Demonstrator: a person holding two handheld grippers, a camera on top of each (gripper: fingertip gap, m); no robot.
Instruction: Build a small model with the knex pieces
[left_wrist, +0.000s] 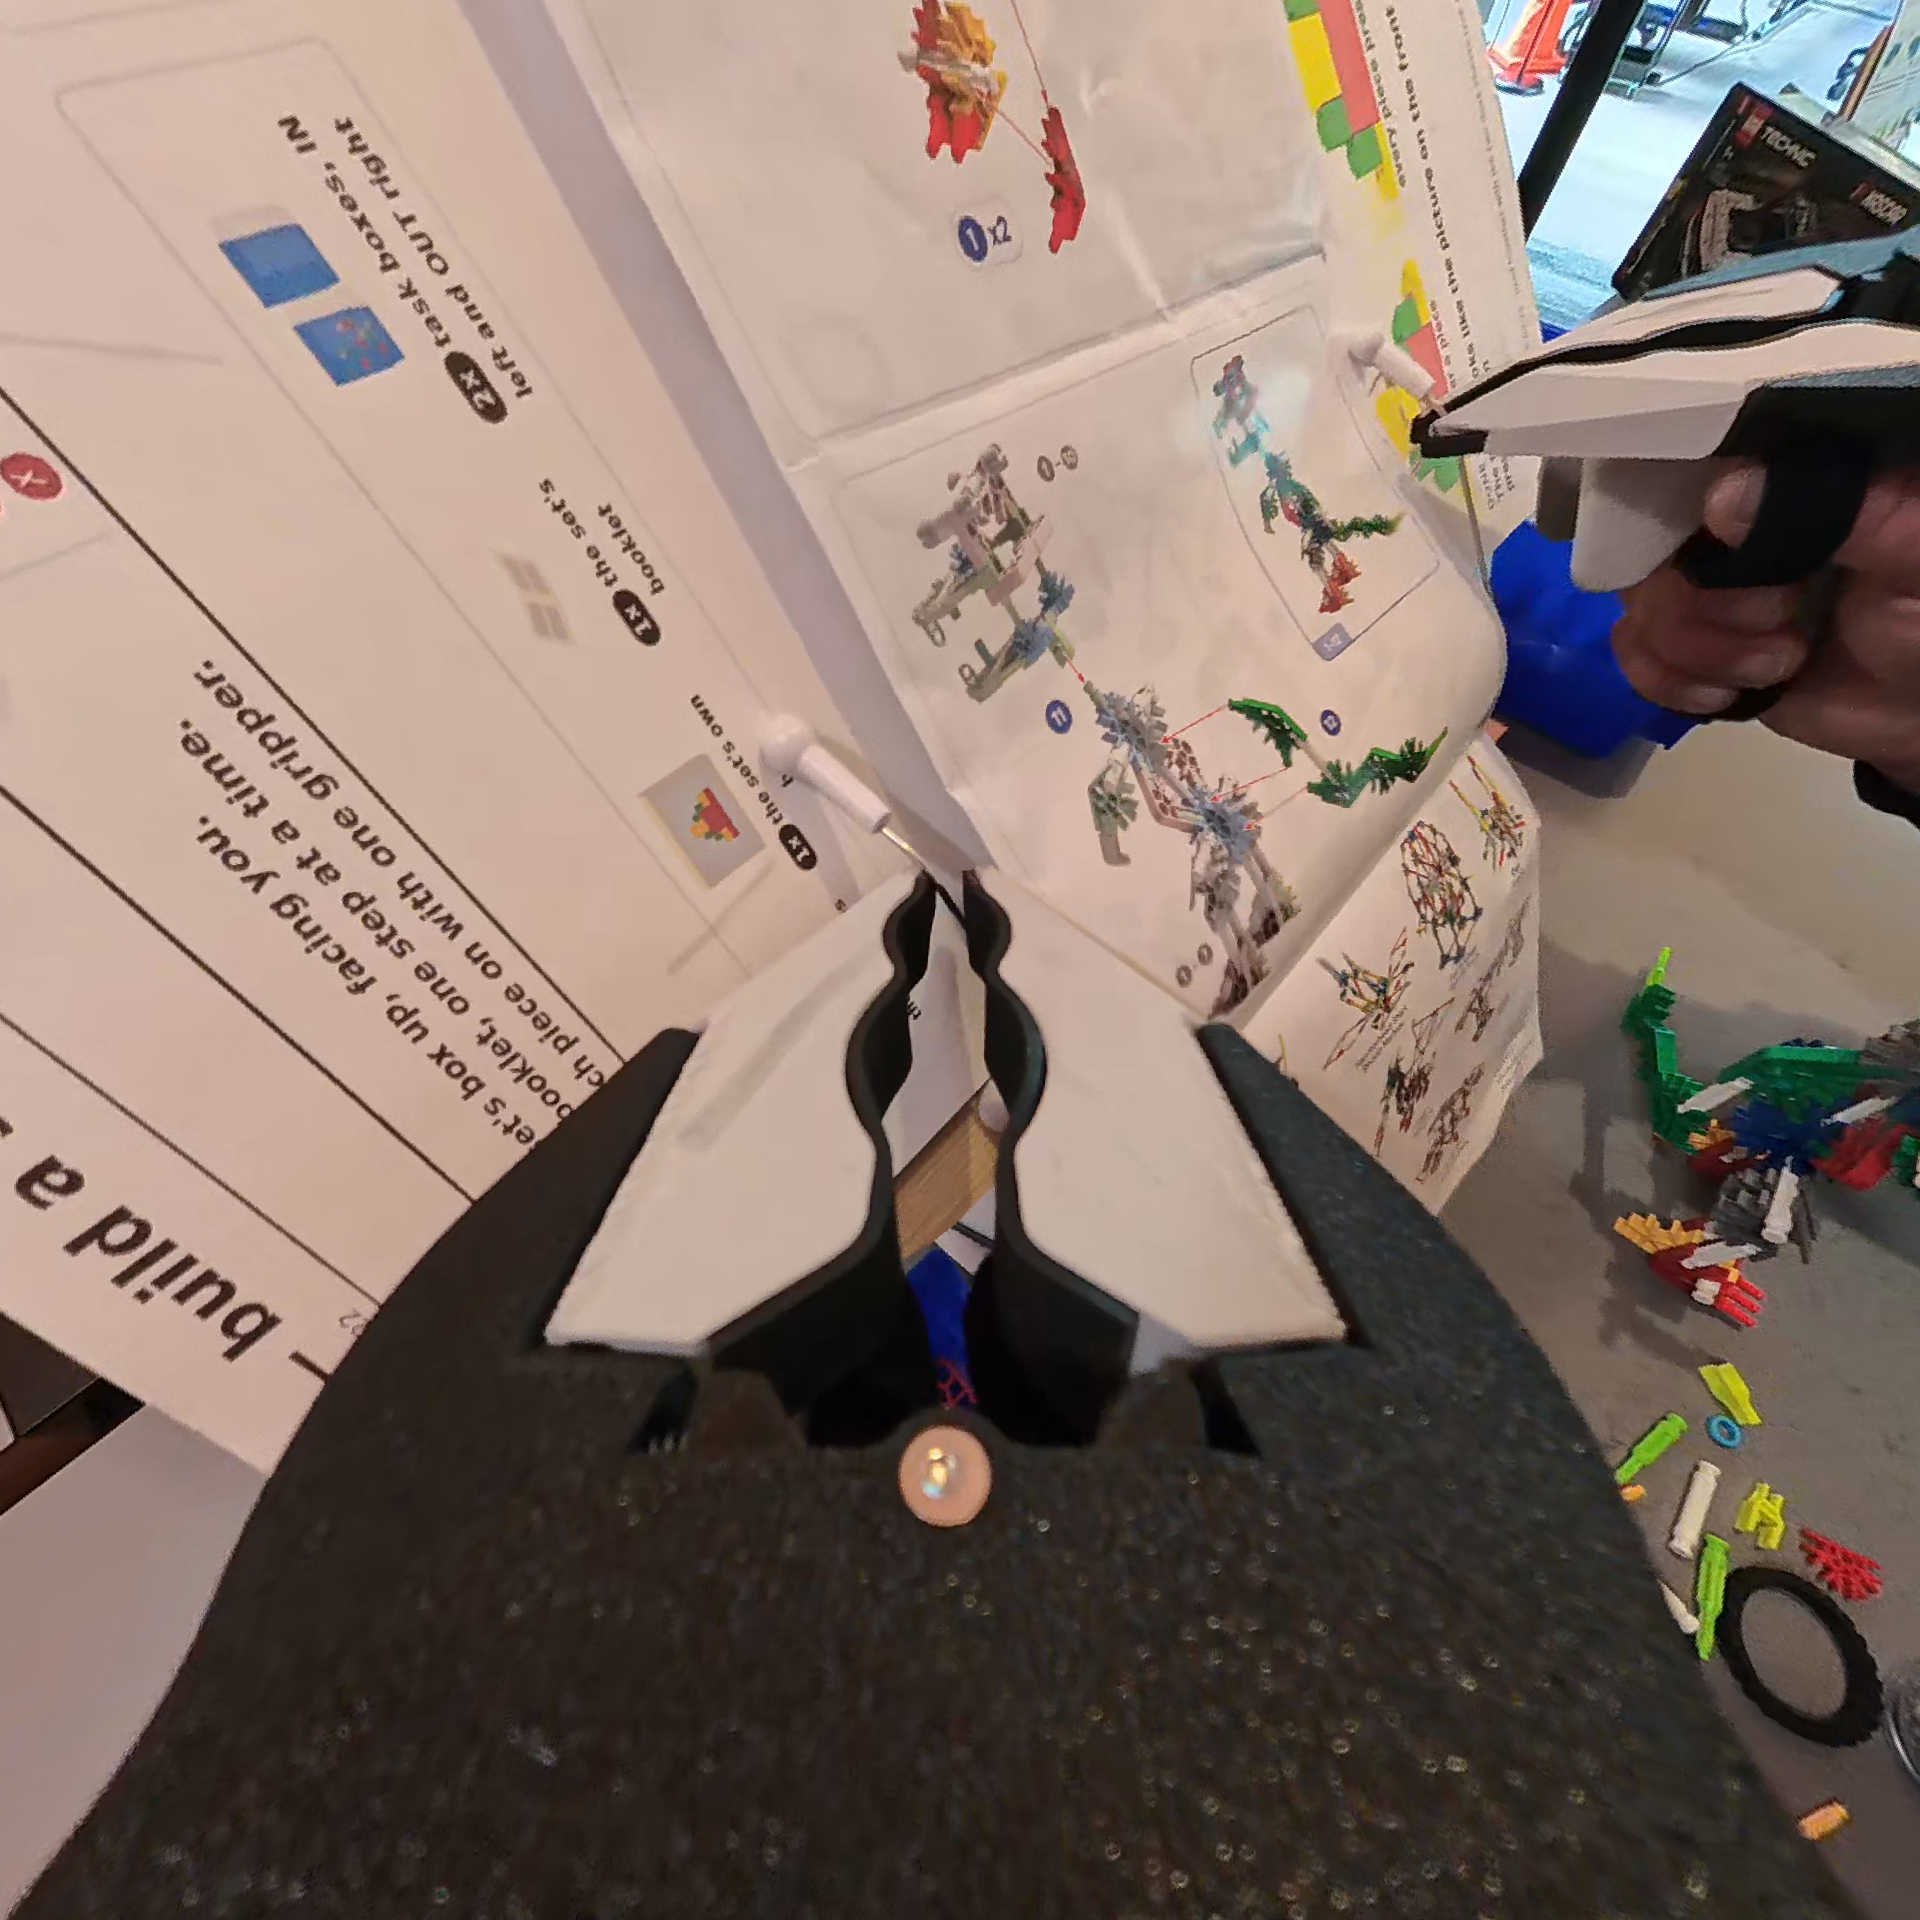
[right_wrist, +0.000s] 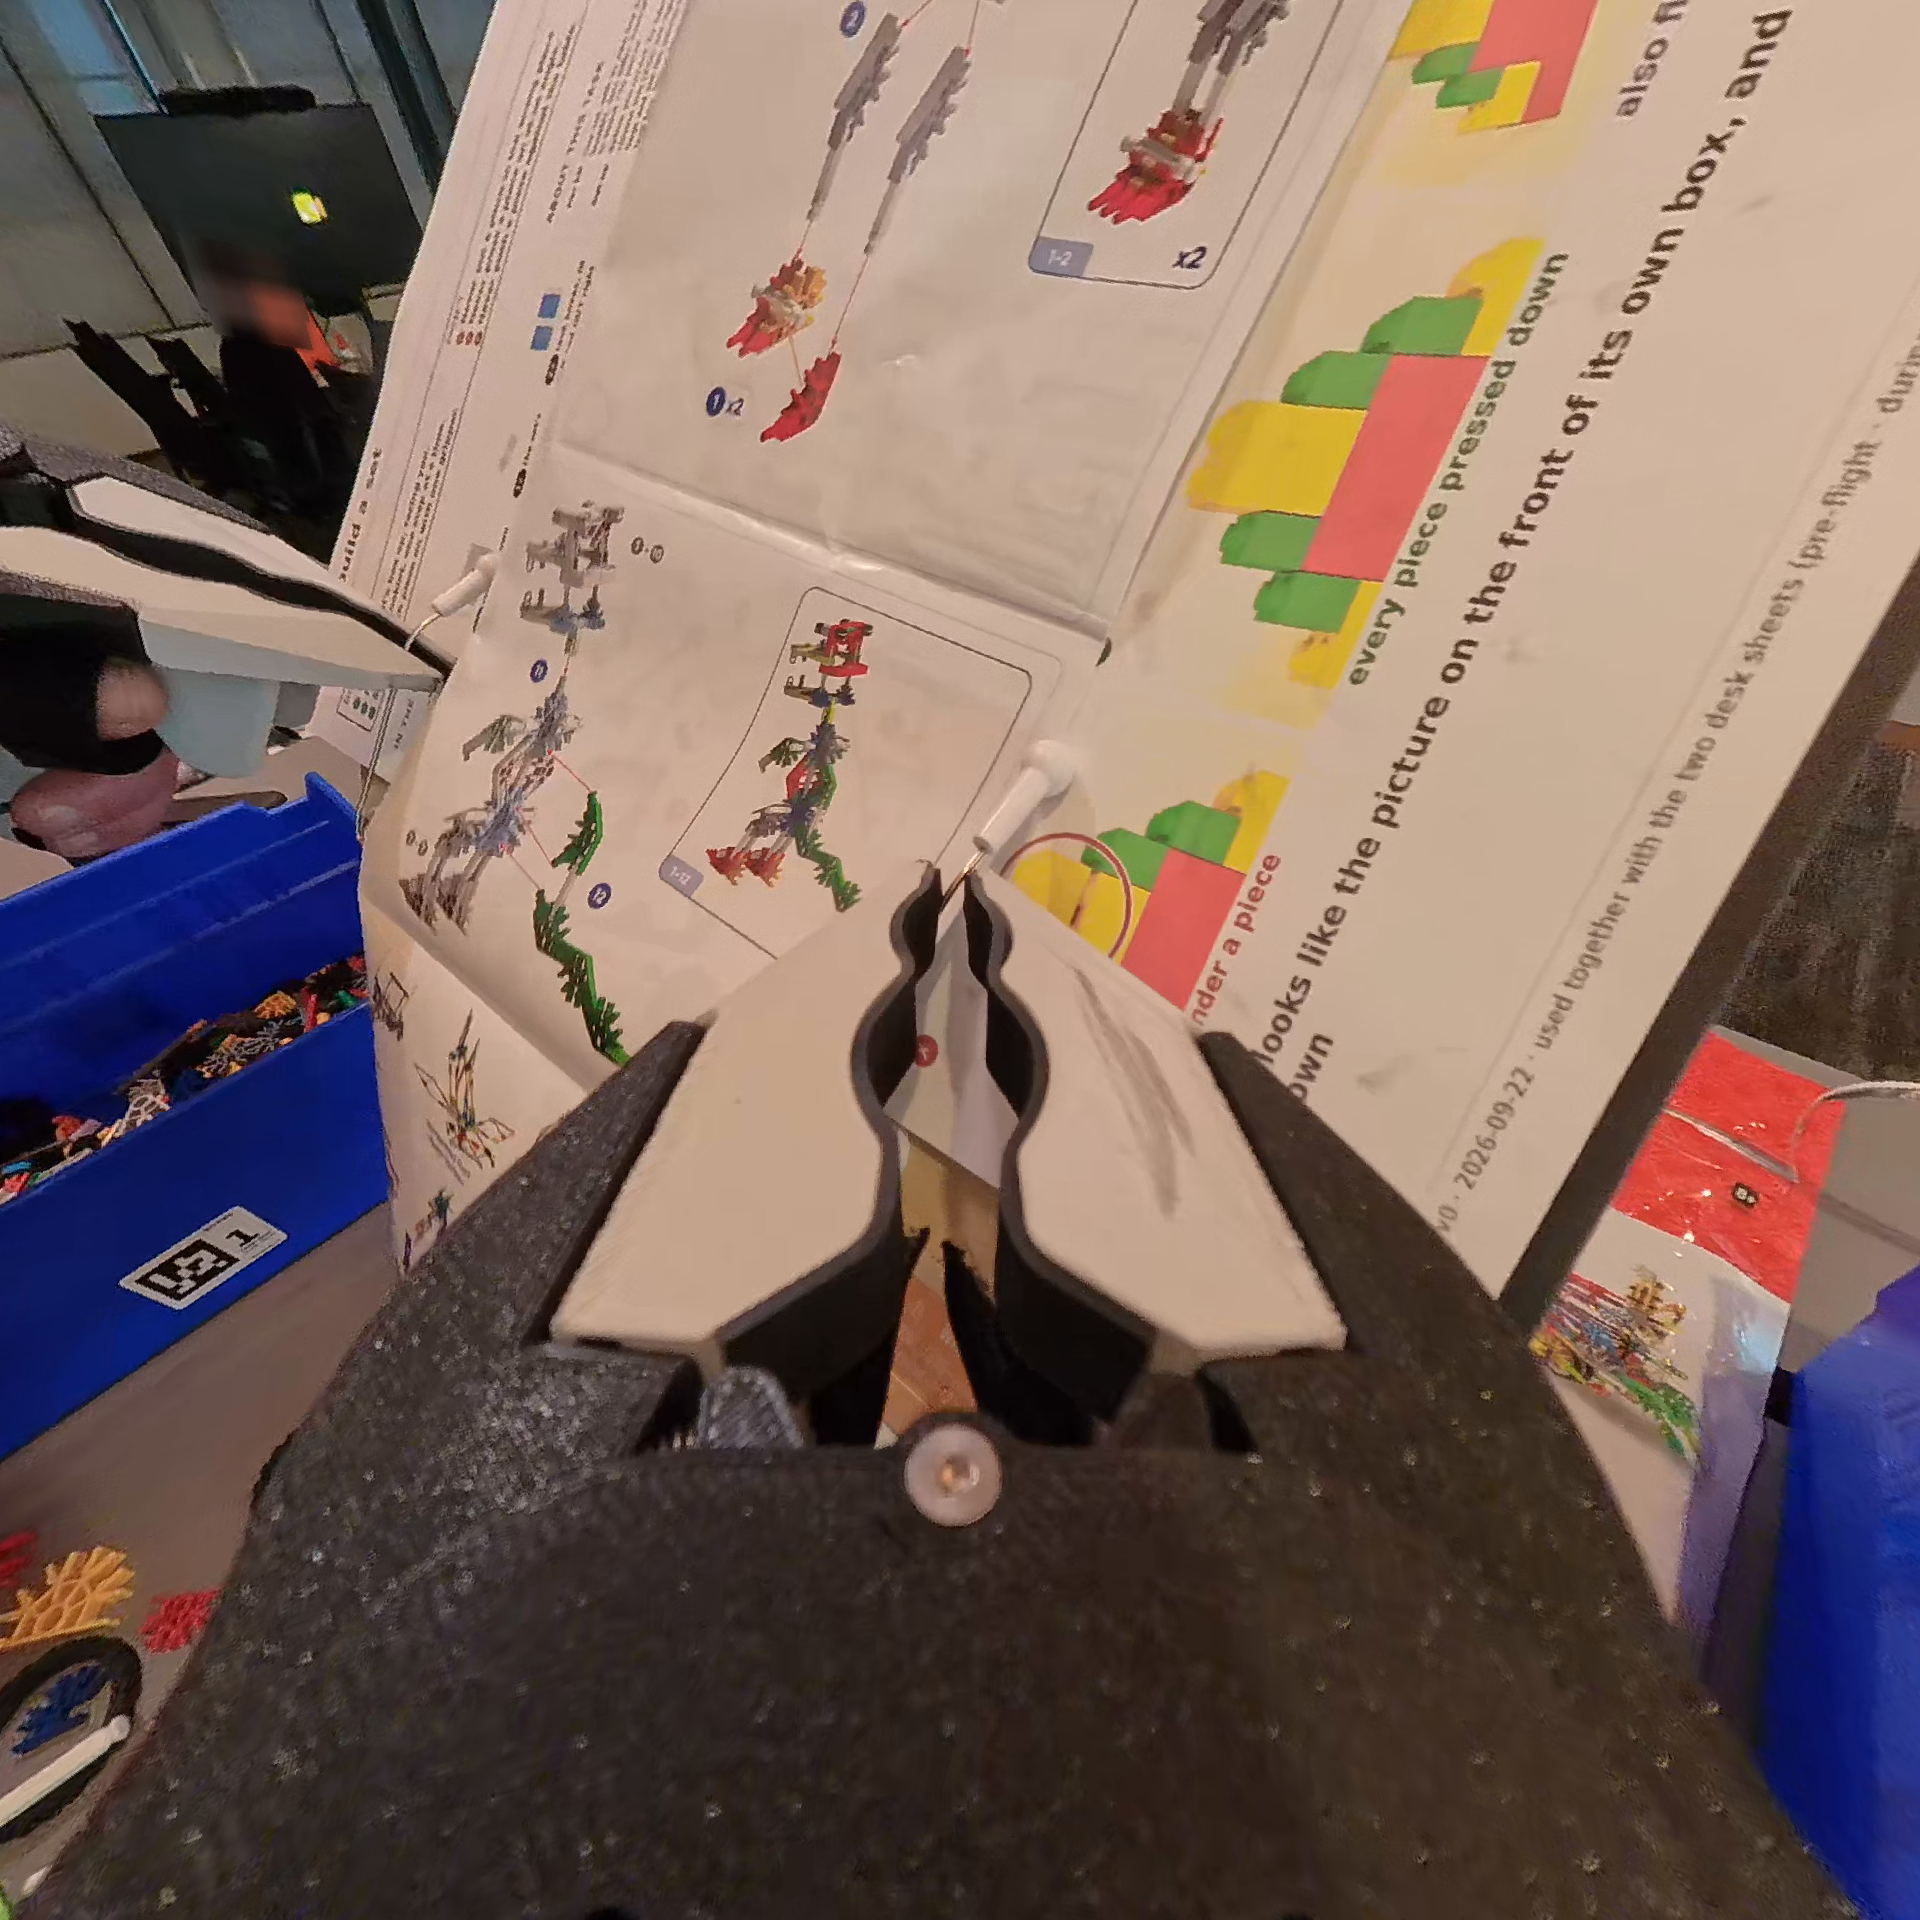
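Left wrist view: the left gripper (left_wrist: 945, 888), with white plastic fingers edged in wavy black rubber on a grainy black body, is seen with its jaws pressed almost together. They appear to be pinching a thin metal wire (left_wrist: 902, 840) at the very tips. The wire comes out of a small white cylindrical plastic peg (left_wrist: 821, 774) just beyond and left of the jaws. The peg is set against a creased, folded white paper instruction sheet (left_wrist: 1039, 364) printed with pictures of spiky coloured toy models.

Far right of the jaws, the right gripper (left_wrist: 1429, 431) is held in a gloved hand (left_wrist: 1766, 623). Below right, a grey tabletop (left_wrist: 1662, 935) carries a green, red and blue spiky plastic toy model (left_wrist: 1787, 1132), a black toothed rubber ring (left_wrist: 1792, 1662) and loose small pieces.

In the right wrist view, the right gripper's jaws are likewise nearly shut on a second thin metal wire (right_wrist: 961, 868). This wire leads from a second white plastic peg (right_wrist: 1023, 795) just beyond the tips. A blue rigid plastic bin (right_wrist: 208, 1091) full of small mixed pieces is seen far left.

As a judgement, wires this fine and smooth would slip easily. A firm pinch at the extreme tips, square to the wire, would suit them, and the thin paper would tear if dragged.
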